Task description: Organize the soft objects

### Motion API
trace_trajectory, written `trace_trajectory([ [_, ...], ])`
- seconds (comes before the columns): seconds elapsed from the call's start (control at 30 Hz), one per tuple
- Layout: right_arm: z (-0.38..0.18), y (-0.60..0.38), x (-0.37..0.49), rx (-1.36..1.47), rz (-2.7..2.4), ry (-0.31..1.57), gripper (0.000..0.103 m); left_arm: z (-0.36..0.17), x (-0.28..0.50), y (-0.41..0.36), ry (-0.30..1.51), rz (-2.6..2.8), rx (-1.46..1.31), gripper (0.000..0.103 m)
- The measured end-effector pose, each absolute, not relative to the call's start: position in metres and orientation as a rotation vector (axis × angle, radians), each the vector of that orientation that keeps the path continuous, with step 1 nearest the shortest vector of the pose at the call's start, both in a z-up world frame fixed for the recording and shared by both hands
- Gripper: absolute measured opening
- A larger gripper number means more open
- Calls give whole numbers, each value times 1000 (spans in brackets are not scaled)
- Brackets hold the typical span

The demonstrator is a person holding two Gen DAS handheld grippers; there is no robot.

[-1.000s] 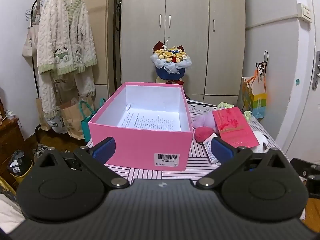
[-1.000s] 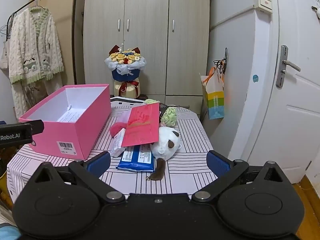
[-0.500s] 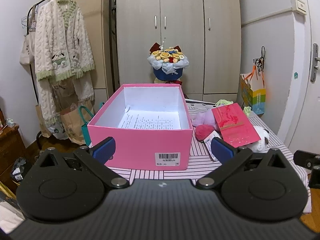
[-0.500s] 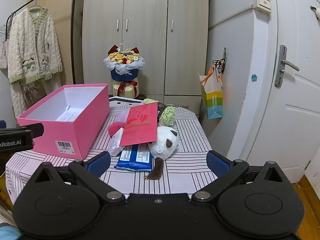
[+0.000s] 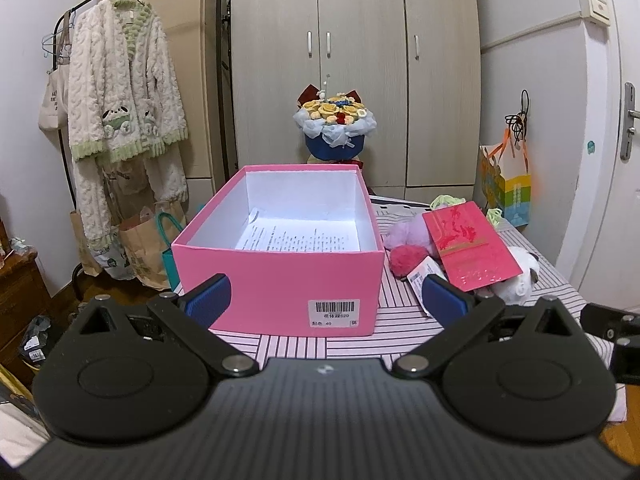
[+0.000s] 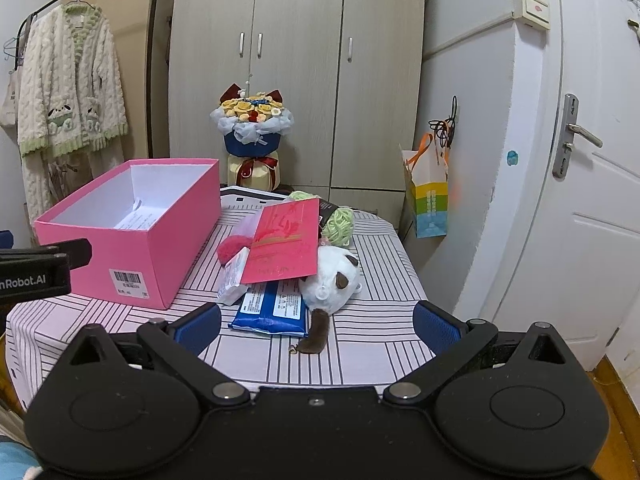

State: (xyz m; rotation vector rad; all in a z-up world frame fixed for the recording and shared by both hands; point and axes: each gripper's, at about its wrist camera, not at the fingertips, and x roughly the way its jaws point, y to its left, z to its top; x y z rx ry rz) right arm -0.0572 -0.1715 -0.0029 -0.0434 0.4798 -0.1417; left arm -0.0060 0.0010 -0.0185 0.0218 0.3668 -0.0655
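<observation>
Both grippers' fingers spread wide, nothing held; plush panda (image 6: 334, 280) should be pinched mid-body, then dropped in pink box (image 6: 132, 236).

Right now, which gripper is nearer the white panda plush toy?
Right. The right gripper sits straight in front of the white panda plush toy, jaws open. The left gripper faces the pink cardboard box, plush off to its right.
</observation>
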Motion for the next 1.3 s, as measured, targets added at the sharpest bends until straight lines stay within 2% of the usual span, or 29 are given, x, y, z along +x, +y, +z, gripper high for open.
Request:
trace_trajectory([
  [0.9,-14,-178,-52,-48,-129,496,103,-16,-5,-3,407,-148,52,103],
  [1.3,-3,-193,-46,-109,-37,376,103,8,10,-19,361,-279,2,100],
])
